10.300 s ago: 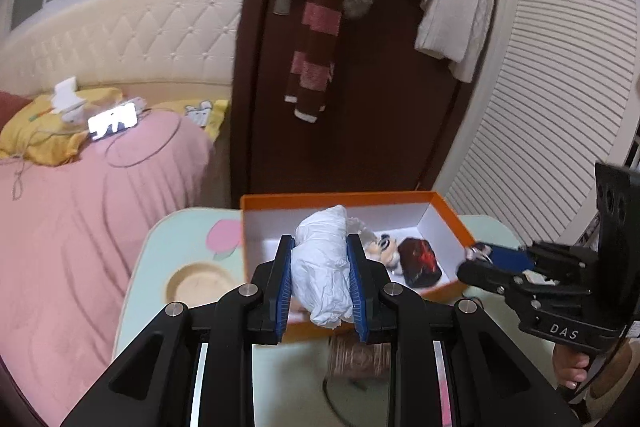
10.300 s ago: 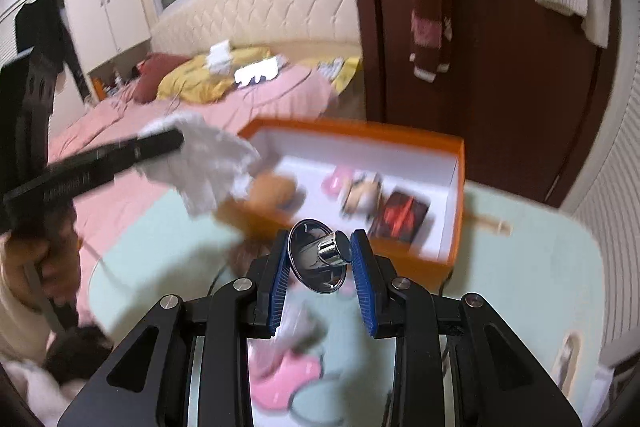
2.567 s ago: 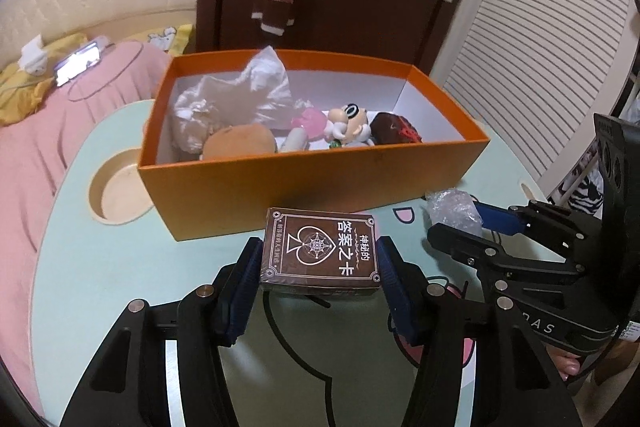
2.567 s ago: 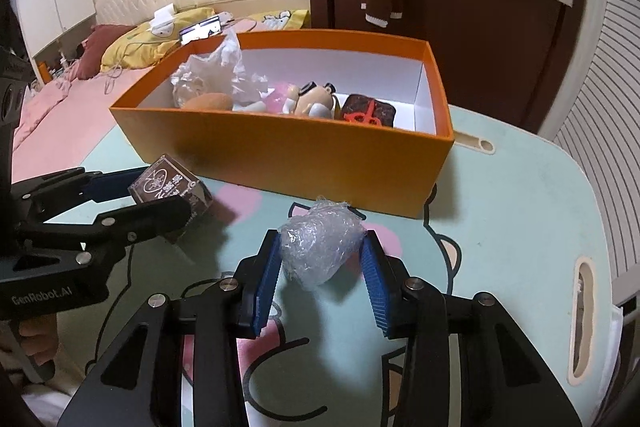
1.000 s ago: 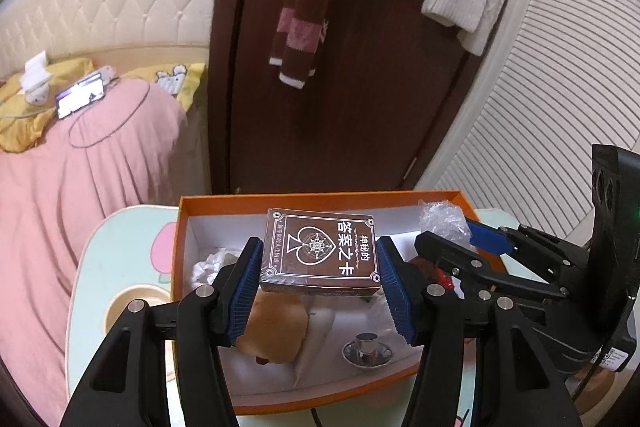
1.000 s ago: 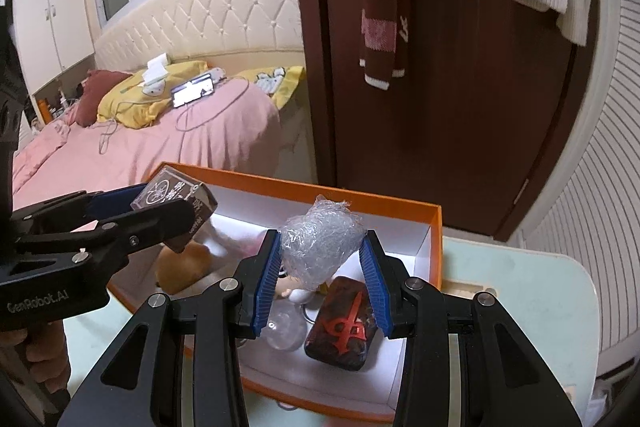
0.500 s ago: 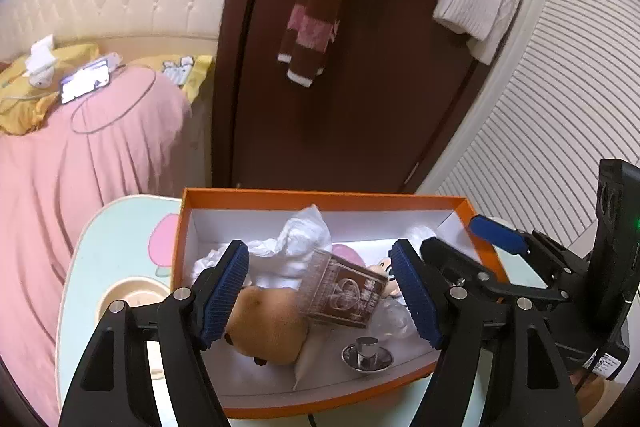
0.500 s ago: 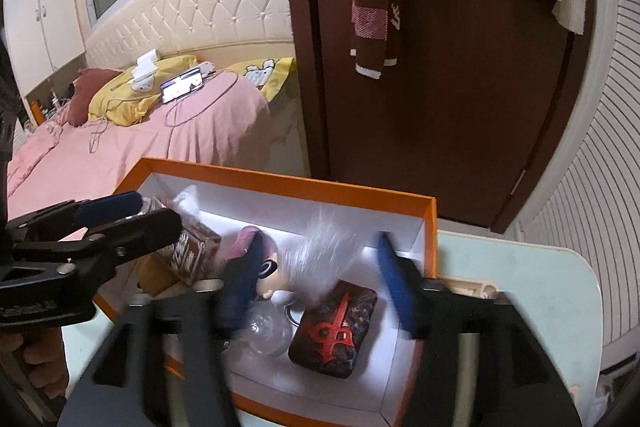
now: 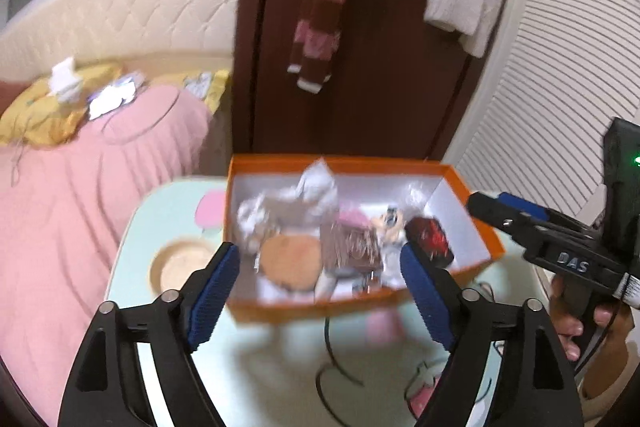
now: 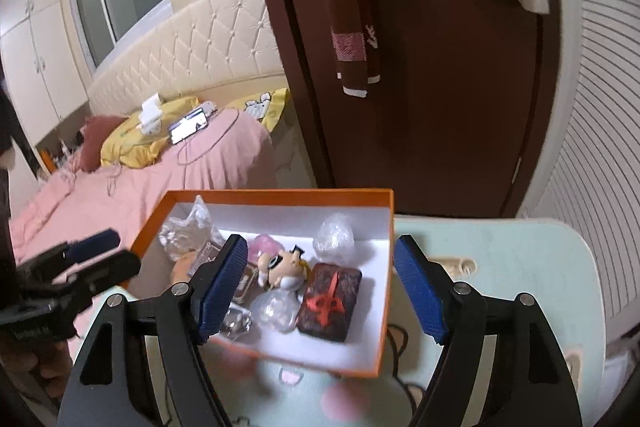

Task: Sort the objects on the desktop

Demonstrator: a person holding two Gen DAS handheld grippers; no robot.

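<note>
An orange box [image 9: 474,203] [image 10: 382,311] stands on the pale green table and holds several objects. The brown card box [image 9: 352,243] lies in it beside a round tan toy [image 9: 290,259]. A clear plastic ball [image 10: 334,237] rests near the box's far wall, next to a cartoon figurine [image 10: 282,265] and a dark red case [image 10: 330,301]. My left gripper [image 9: 320,285] is open above the box's near edge, holding nothing. My right gripper [image 10: 318,285] is open over the box, also holding nothing. The left wrist view is blurred.
A pink bed [image 10: 160,183] with a phone [image 10: 190,125] and cables lies left of the table. A dark door [image 10: 440,67] with a striped scarf stands behind. The table [image 10: 500,267] has a round recess [image 9: 180,263] at left. A hand [image 9: 572,323] grips the right tool.
Both grippers have let go: the card box and the plastic ball now lie in the orange box. Both jaws have opened wide and both grippers have pulled back from the box.
</note>
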